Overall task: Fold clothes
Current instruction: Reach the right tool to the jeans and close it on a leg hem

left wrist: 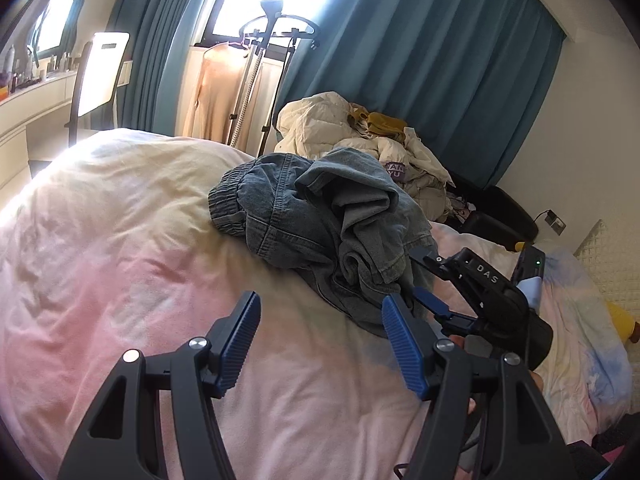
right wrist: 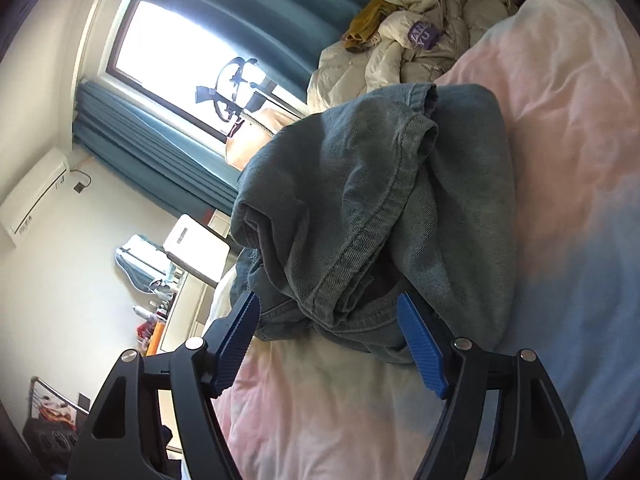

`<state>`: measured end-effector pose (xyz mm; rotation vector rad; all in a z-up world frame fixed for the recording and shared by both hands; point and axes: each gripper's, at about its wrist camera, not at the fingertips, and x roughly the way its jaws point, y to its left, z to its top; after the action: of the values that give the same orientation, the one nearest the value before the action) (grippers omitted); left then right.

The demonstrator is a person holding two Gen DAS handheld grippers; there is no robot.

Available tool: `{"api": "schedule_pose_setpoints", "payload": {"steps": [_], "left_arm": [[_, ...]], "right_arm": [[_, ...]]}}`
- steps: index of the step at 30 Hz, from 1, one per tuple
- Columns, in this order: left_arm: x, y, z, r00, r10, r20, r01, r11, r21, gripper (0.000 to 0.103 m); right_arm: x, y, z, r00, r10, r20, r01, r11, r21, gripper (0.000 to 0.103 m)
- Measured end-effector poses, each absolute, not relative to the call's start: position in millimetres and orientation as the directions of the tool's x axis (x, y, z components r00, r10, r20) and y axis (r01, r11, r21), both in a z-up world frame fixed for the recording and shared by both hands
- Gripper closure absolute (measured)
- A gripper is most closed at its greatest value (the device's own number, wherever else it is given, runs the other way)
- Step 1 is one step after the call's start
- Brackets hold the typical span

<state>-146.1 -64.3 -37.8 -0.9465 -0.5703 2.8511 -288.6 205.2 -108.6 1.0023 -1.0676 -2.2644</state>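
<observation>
Denim jeans lie crumpled on the pink duvet, elastic waistband end toward the window; the long axis is not readable in this heap. Left gripper is spread wide, empty, short of the jeans. Right gripper is spread wide, straddling the jeans' near edge, pads not pressing.

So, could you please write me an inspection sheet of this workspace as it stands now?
Surface: bed duvet, pink and cream, rumpled.
Job's things: denim garment crumpled in a heap, unfolded.
Clutter: pile of cream clothes beyond the bed.
Grippers: left gripper open over bare duvet; right gripper open, denim between its jaws, not pinched.
Cables: thin cable to a wall socket.
Surroundings: teal curtains, garment steamer stand.
</observation>
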Motion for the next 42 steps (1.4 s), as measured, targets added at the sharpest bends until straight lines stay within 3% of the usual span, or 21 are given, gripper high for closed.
{"api": "schedule_pose_setpoints", "payload": {"steps": [4,15,31,42], "left_arm": [[-154.1,-72.6,-47.4,-0.8,0.2,-0.566,0.049,-0.918,-0.394,0.038],[-158.7,-77.4,-51.7,-0.801,0.216,-0.558,0.048,-0.906,-0.42,0.038],[-153.1,-61.4,-47.9,-0.788,0.256,-0.56,0.01,-0.904,-0.427,0.038],[-156.9,-55.6,-50.5,-0.783,0.254,-0.568,0.007,-0.909,-0.416,0.038]], "right_arm": [[-306.2,195.2,-119.7,-0.631,-0.653,-0.419,0.061,-0.581,0.812,0.035],[-306.3,186.0,-94.7,-0.665,-0.522,-0.535,0.01,-0.722,0.692,0.085],[-256.1,322.1,42.5,-0.802,-0.264,-0.536,-0.019,-0.885,0.464,0.091],[-274.6,307.2,-16.7,-0.711,-0.37,-0.598,-0.016,-0.842,0.54,0.091]]}}
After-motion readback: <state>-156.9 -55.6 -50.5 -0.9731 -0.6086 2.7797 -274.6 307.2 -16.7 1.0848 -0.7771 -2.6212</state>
